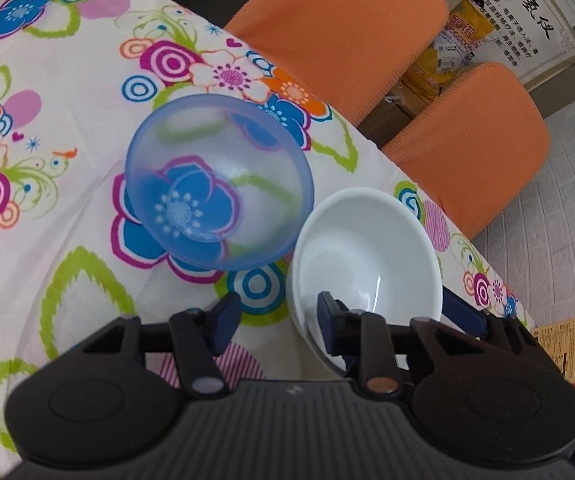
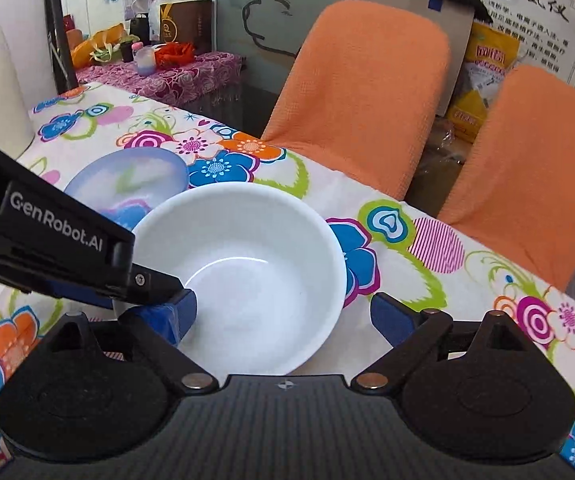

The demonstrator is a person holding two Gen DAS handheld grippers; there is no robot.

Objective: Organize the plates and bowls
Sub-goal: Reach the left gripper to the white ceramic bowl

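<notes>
In the left wrist view, the left gripper (image 1: 279,316) is spreading its fingers wide, one finger (image 1: 331,326) sitting inside the white bowl (image 1: 367,256) on the floral bench (image 1: 67,160), a translucent blue bowl (image 1: 217,182) just beside it.

In the right wrist view, the right gripper (image 2: 287,316) is straddling the white bowl (image 2: 247,264) (fingers parted, not pinching), orange chairs (image 2: 367,92) behind.

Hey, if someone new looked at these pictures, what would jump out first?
The bright flowered tablecloth fills the table. On it sit a white bowl and, beside it on the left, a see-through blue bowl. Two orange chairs stand behind the table.
</notes>
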